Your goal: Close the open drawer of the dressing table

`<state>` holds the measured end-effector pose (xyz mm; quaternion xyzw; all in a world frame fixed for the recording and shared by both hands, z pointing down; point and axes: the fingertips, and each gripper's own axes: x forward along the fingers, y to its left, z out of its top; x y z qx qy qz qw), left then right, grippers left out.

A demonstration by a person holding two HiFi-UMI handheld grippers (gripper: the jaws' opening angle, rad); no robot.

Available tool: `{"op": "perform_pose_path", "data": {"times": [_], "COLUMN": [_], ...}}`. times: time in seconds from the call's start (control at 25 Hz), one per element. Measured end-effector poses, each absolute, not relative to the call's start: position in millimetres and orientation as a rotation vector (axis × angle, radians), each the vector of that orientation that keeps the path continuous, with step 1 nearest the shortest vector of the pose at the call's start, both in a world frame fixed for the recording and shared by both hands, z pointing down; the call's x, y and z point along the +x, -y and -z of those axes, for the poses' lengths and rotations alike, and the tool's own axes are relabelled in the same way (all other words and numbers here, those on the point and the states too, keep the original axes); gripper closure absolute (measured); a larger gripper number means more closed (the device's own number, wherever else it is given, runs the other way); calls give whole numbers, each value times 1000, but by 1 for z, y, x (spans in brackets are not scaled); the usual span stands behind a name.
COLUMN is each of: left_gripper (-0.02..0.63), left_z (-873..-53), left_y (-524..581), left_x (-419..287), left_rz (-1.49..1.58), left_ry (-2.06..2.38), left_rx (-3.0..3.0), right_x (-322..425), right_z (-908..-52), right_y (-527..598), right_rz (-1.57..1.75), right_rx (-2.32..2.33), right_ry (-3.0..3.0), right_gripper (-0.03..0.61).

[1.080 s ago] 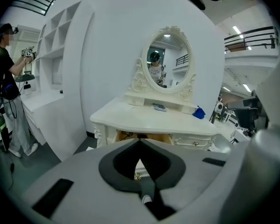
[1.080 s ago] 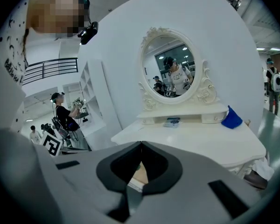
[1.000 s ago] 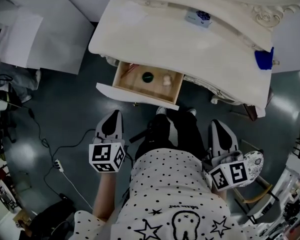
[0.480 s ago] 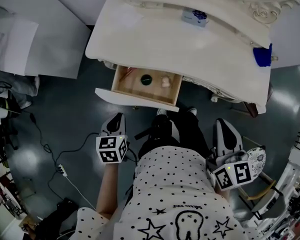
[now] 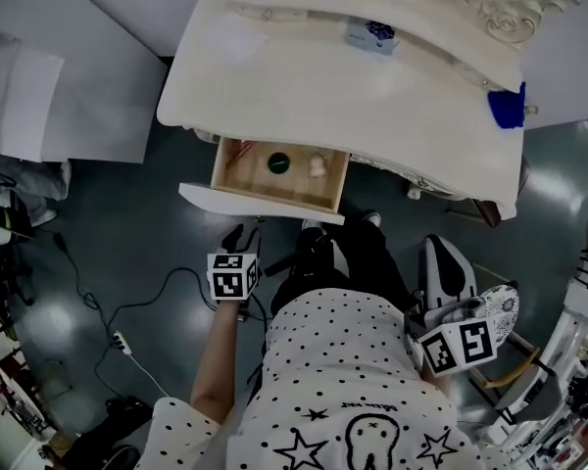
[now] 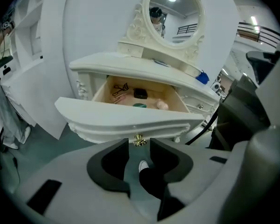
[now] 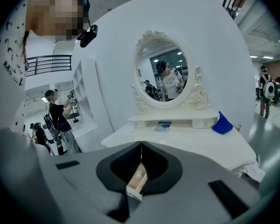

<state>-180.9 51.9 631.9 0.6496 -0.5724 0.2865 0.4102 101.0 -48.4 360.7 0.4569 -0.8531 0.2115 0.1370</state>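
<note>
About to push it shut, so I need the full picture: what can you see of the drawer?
The drawer stands pulled far out from under the tabletop, level. Its front is white, curved and moulded, with a small gold knob at mid-width; the inside looks like bare pale wood. Small items lie in it, among them a dark round one and a pale one. Nothing touches the front.

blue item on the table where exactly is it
Head view: the blue item sits at the dressing table's right end, beside the carved mirror base.
</note>
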Motion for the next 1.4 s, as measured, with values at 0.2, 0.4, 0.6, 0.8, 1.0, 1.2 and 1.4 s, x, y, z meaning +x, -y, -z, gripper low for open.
{"op": "perform_pose_path", "data": {"times": [0.2, 0.4, 0.6, 0.8, 1.0, 1.2, 1.4], "left_gripper": [463, 437, 436, 471, 472, 472, 474], "left_z": [-672, -686, -691, -692, -692, -693, -693], "left_y": [-53, -45, -33, -29, -29, -25, -16], "left_x": [-174, -168, -166, -167, -167, -169, -168], "left_rz": [-767, -712, -735, -754, -752, -766, -752], "left_ry": [1367, 1351, 1350, 1372, 1378, 1388, 1385], "left_rx": [1590, 1580, 1599, 1602, 1601, 1606, 1618], "right_x": [104, 107, 110, 110, 110, 107, 106], "right_z": [-364, -366, -367, -367, -368, -369, -369], "right_y": [48, 49, 49, 48, 49, 50, 52], "right_rz": [-632, -642, -644, -646, -651, -646, -641], "right_rx": [1328, 1342, 1355, 1355, 1360, 1350, 1347], "right_ry": [2448, 2442, 2435, 2433, 2430, 2434, 2433], "right_gripper": [569, 569, 569, 569, 569, 569, 569]}}
